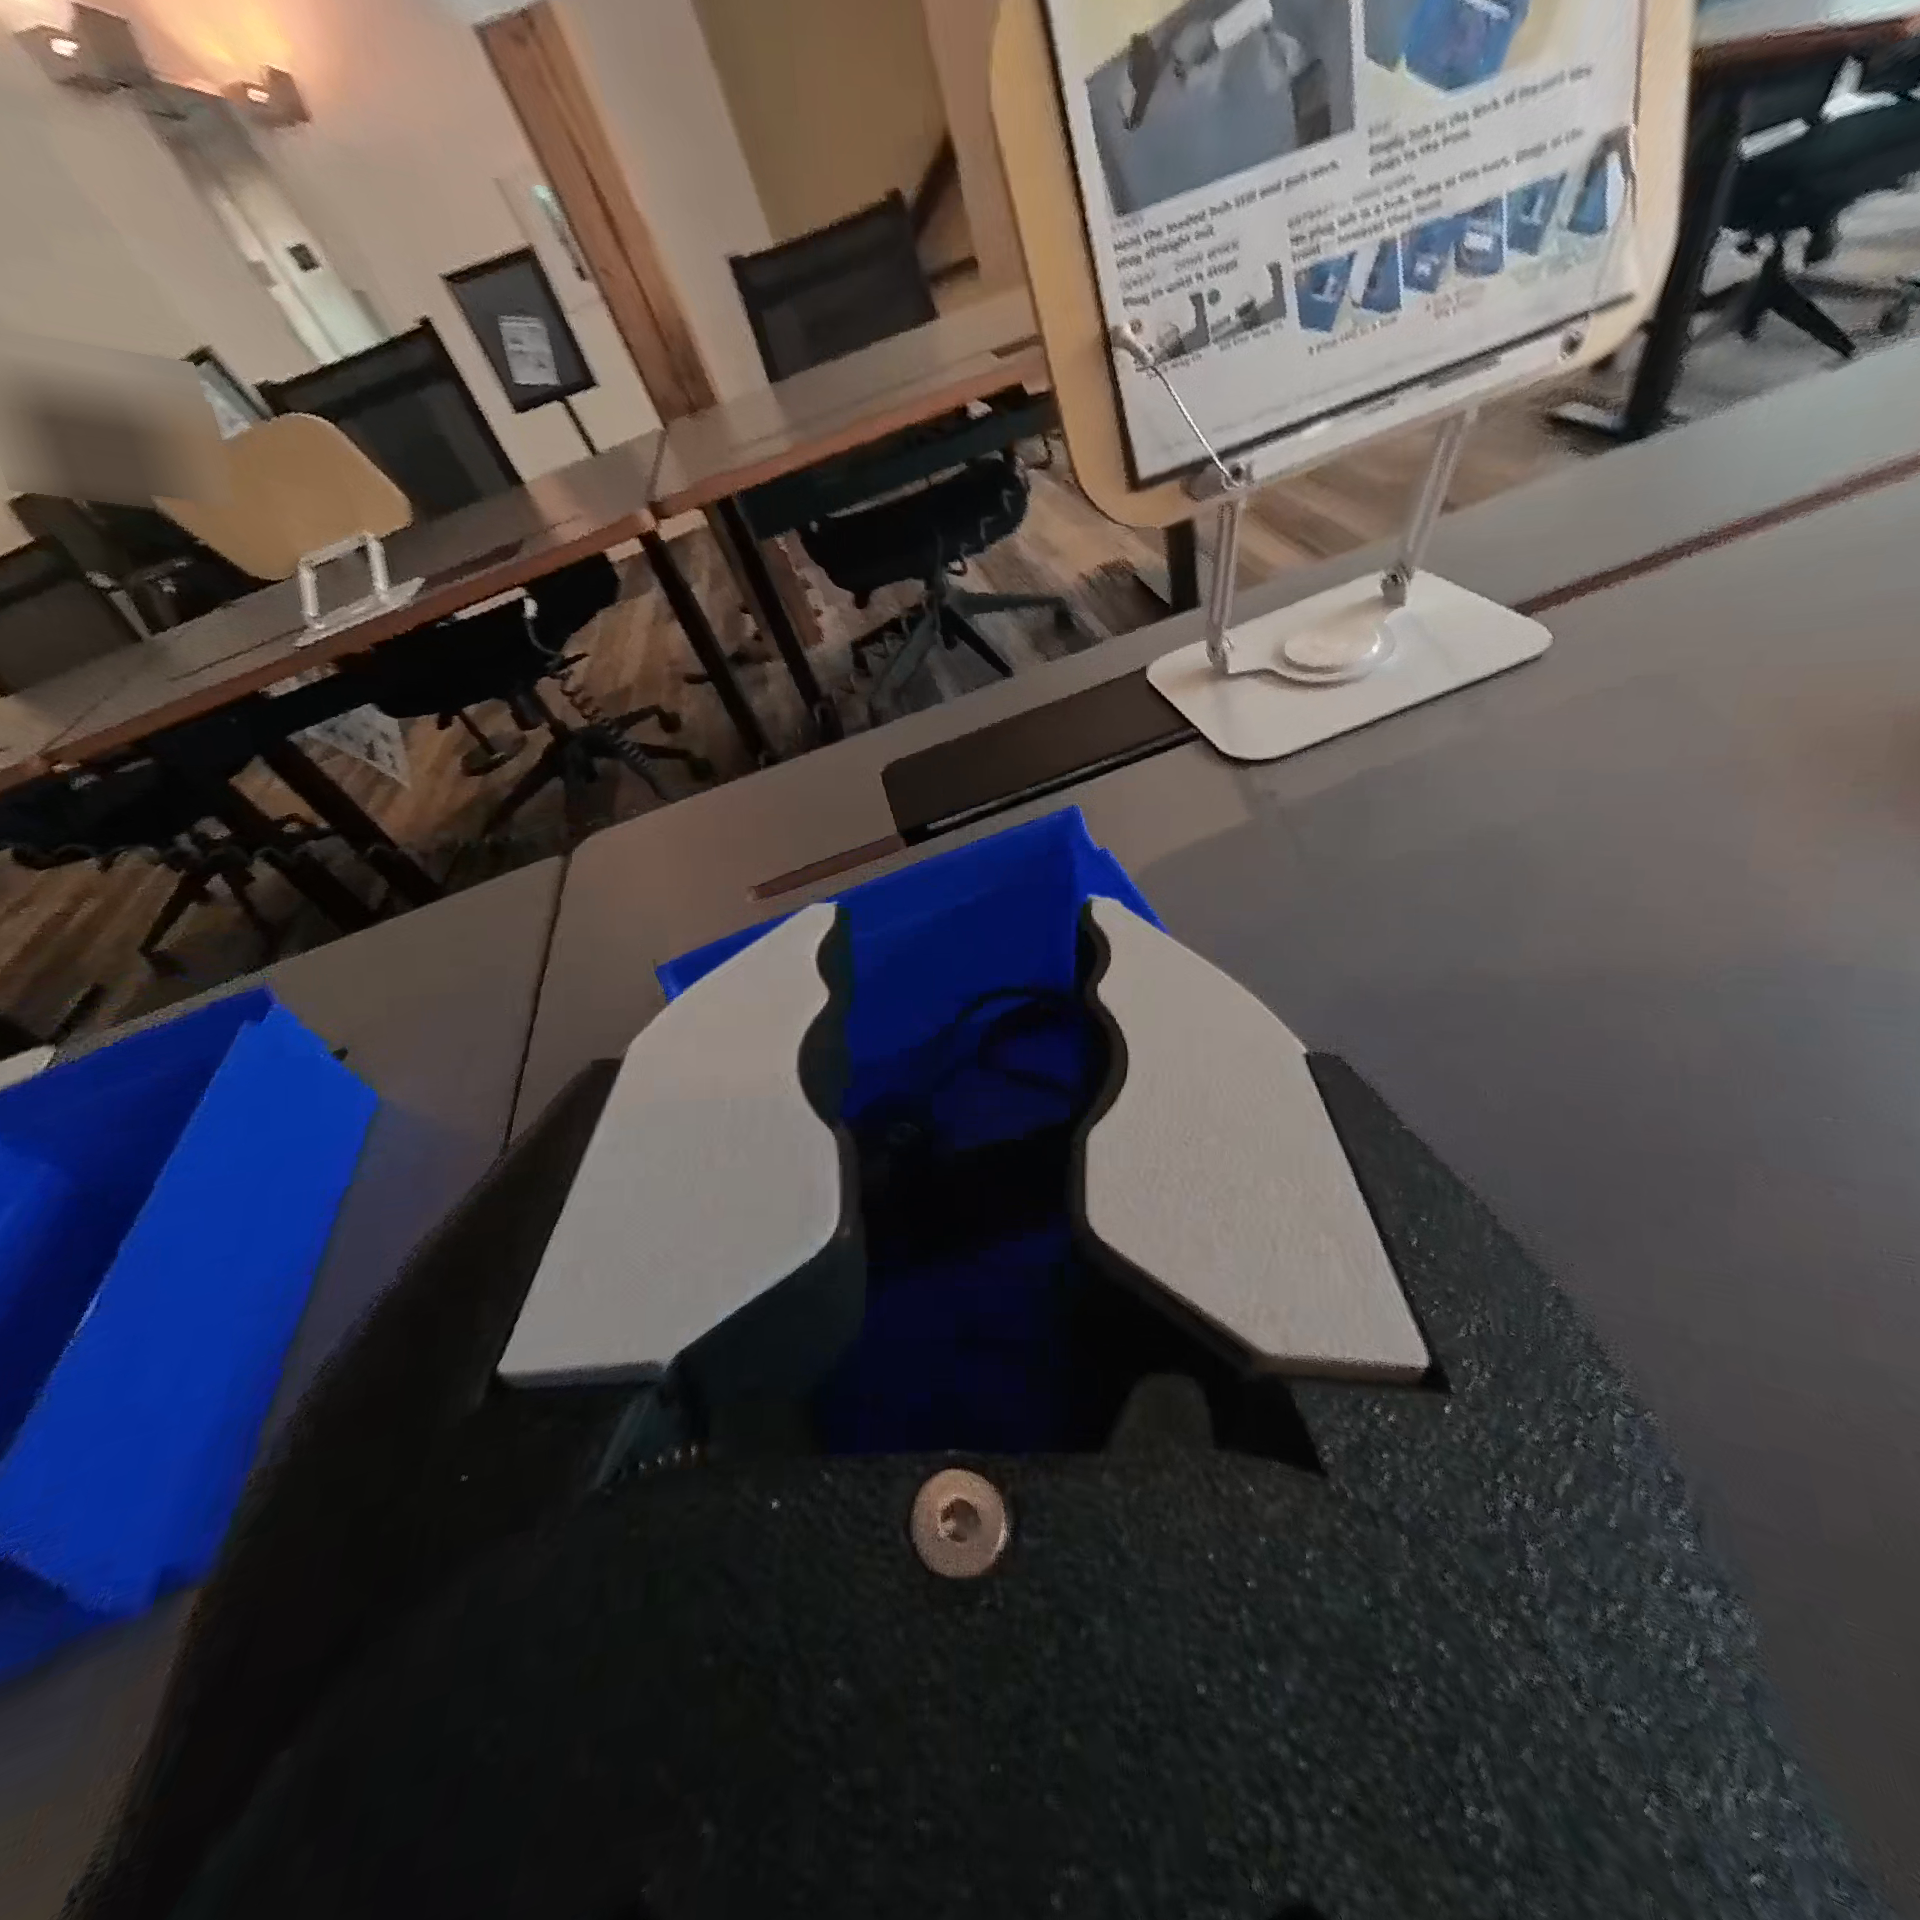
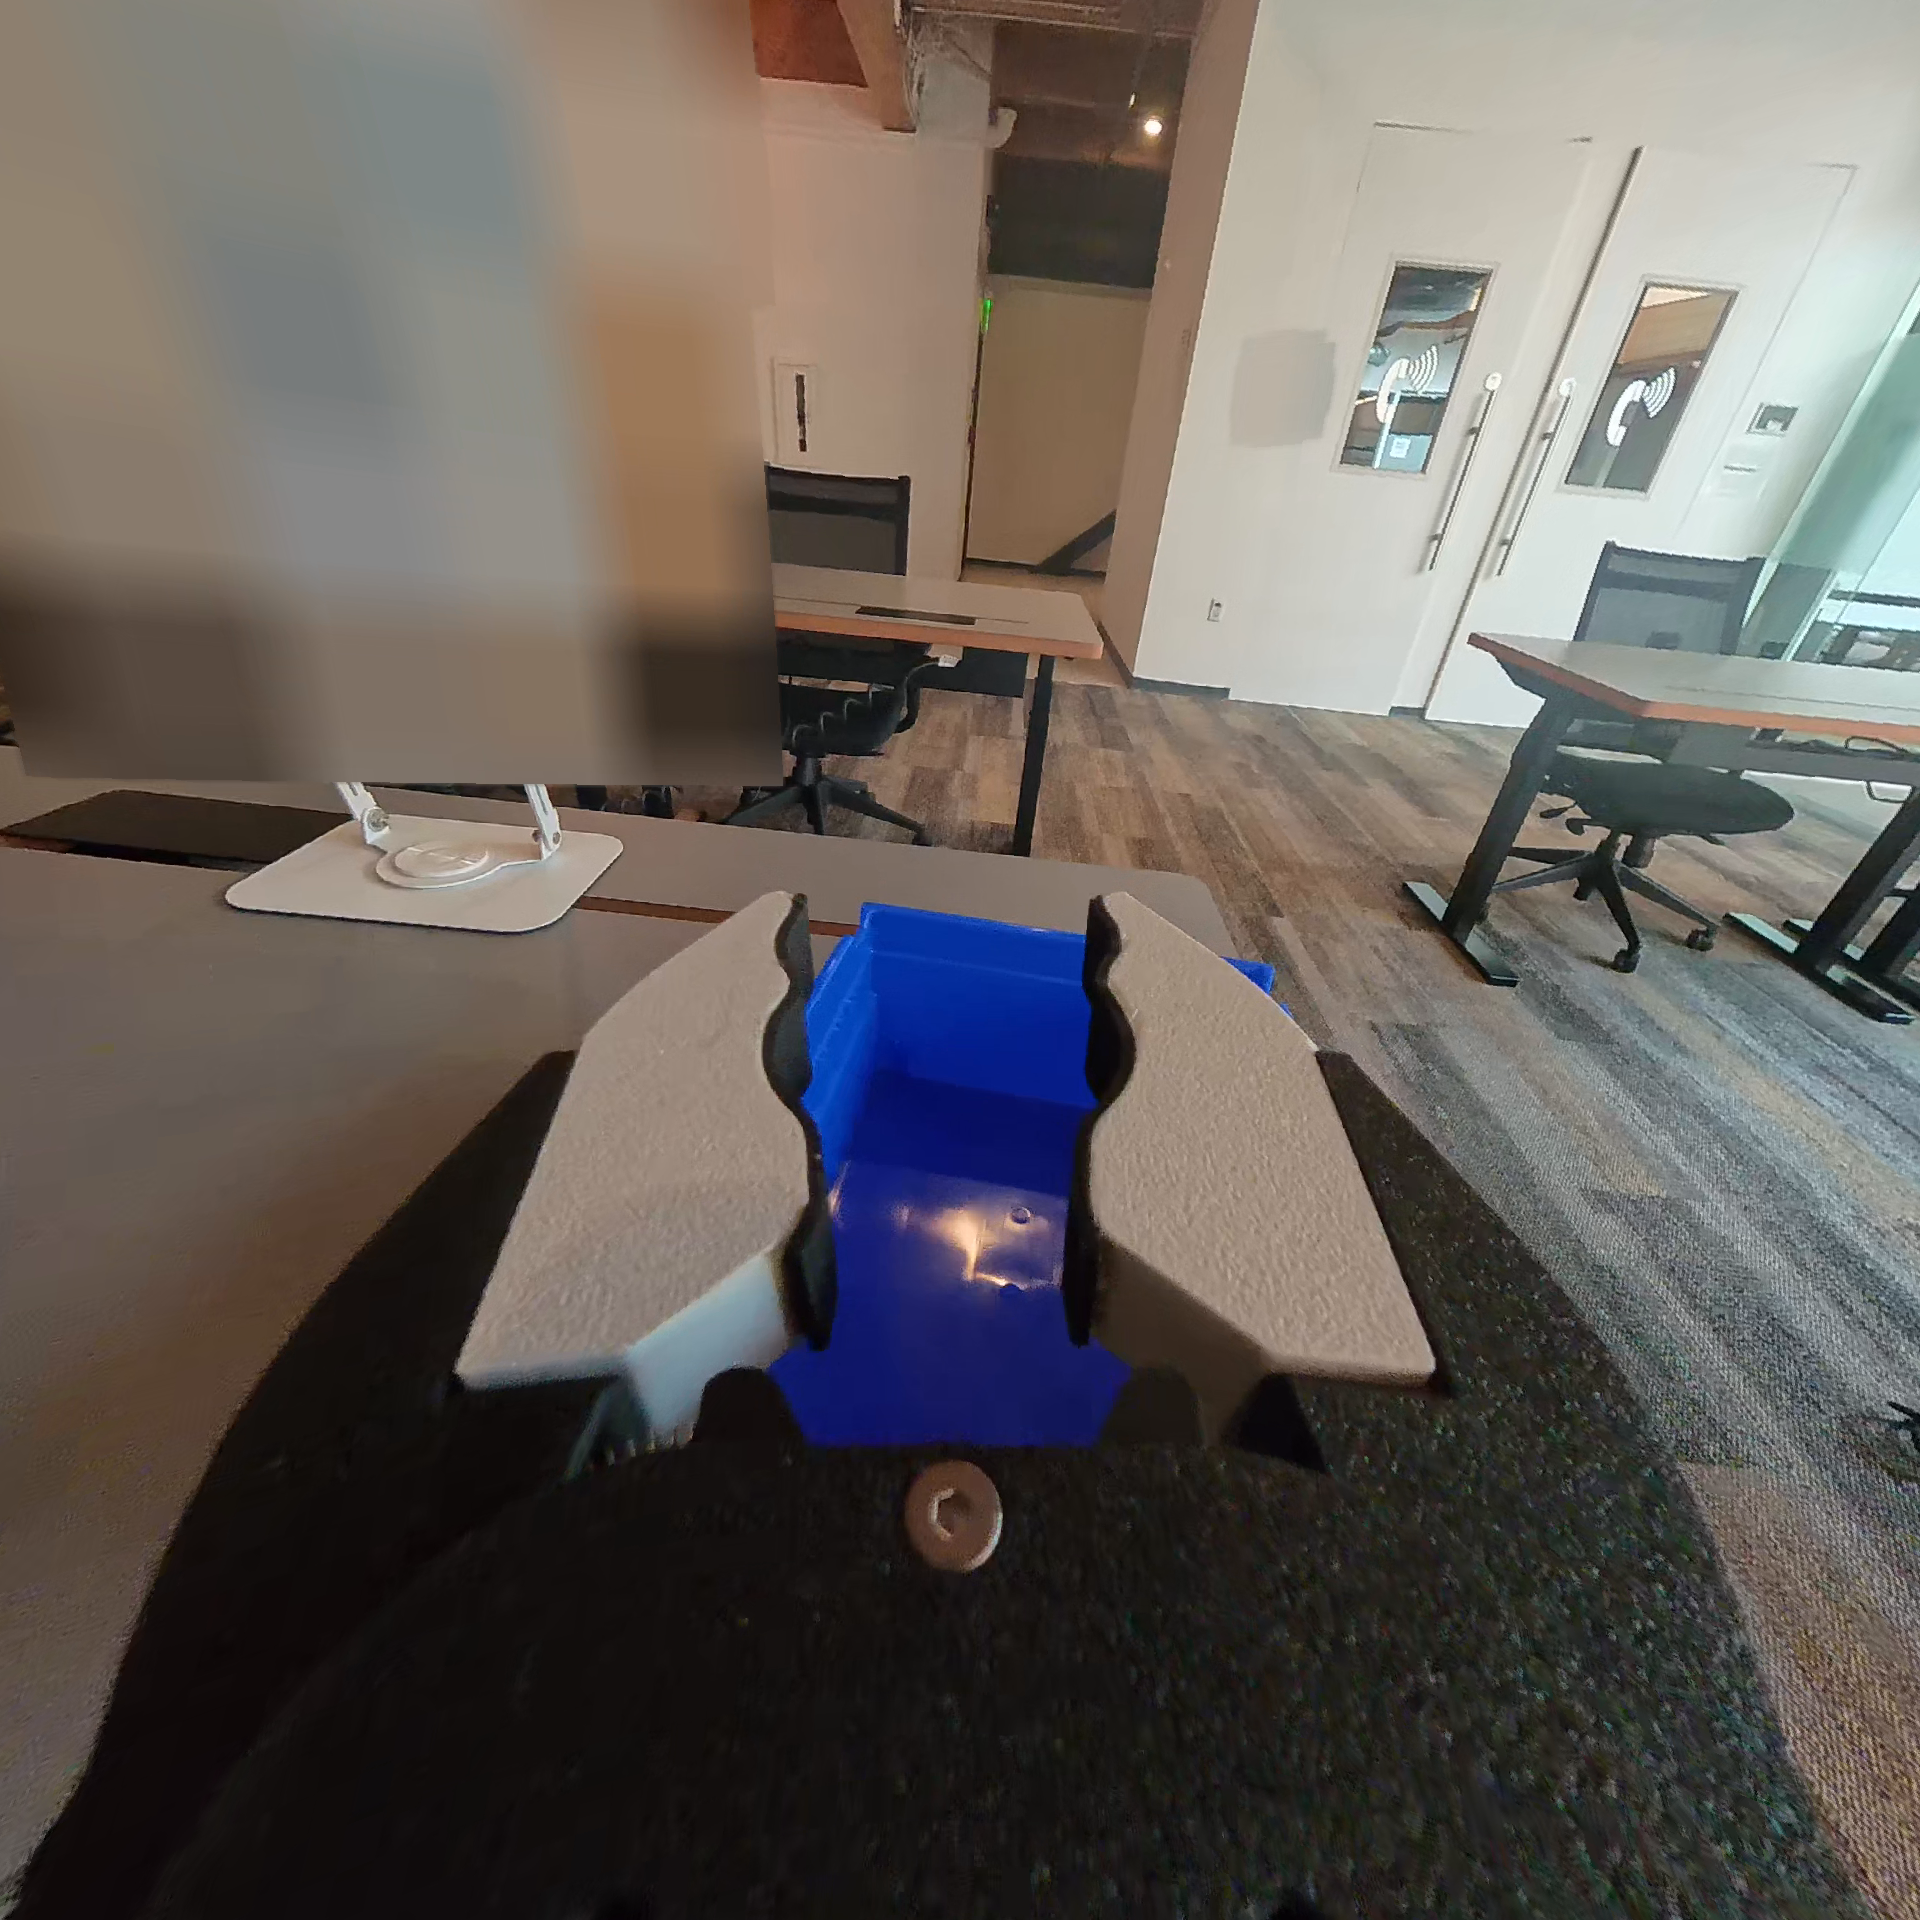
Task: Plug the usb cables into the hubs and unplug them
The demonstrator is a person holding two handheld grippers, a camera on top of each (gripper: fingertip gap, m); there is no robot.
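An open office surrounds the scene: wood-look flooring, rows of desks (image 1: 436, 561) with black chairs (image 2: 1652, 821), white walls and two doors (image 2: 1538, 353) with narrow windows. The grey tabletop (image 1: 1558, 935) runs across both views, a dark strip set into it near its far edge. A white stand (image 1: 1351, 665) sits at the back of the tabletop and holds up an instruction sheet (image 1: 1351, 208) on a board; in the right wrist view only its base (image 2: 426, 868) shows under a blurred patch. Three blue bins are in sight. One bin (image 1: 966, 914) lies straight ahead of the left gripper (image 1: 961, 925), and black cables (image 1: 997, 1070) are coiled inside it, partly hidden by the fingers; whether a hub lies with them cannot be told. A second bin (image 1: 156, 1278) stands to the left of it, near but apart, its contents out of view. The third bin (image 2: 935, 1143) sits near the tabletop's right end, directly ahead of the right gripper (image 2: 945, 925), and its glossy floor shows only a light reflection. Both grippers hover above their bins with their grey fingers (image 1: 727, 1143) spread apart, nothing between them; the right fingers (image 2: 1236, 1153) are equally parted
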